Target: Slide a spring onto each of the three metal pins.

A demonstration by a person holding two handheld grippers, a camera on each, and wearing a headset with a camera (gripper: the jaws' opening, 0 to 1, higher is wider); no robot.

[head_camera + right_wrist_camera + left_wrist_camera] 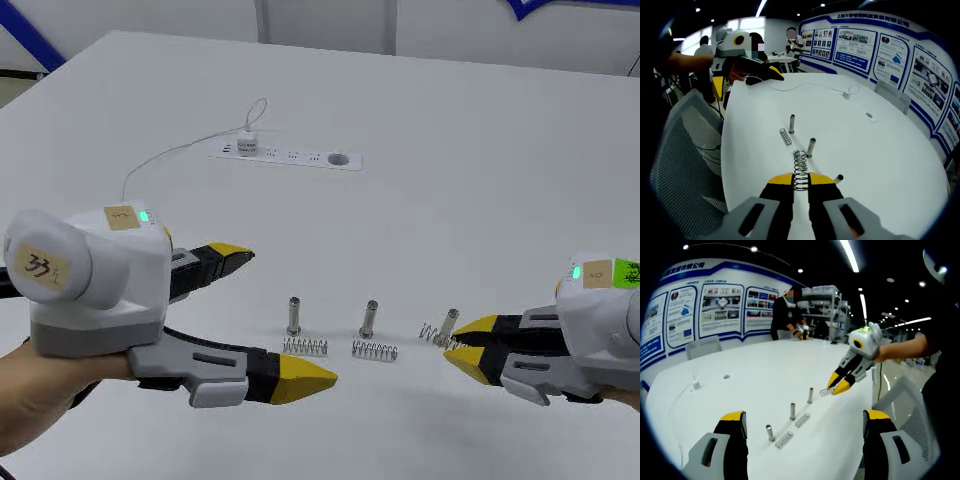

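Three short grey metal pins upright in row. Two silver coil springs lying flat before left and middle pins. Third spring pinched by right hand-held gripper, touching right pin.

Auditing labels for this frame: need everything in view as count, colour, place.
table: 1, white, under everything
pins: 3, grey metal, upright in a row
loose springs: 2, silver, lying flat in front of the left and middle pins in the head view
held spring: 1, silver, beside the third pin
power strip: 1, white, beyond the pins
charger: 1, white, plugged into the power strip
cable: 1, white, running from the charger
mesh chair: 1, grey, beside the table
left gripper: 1, white and grey with yellow tips, open
right gripper: 1, same colours, shut on the held spring
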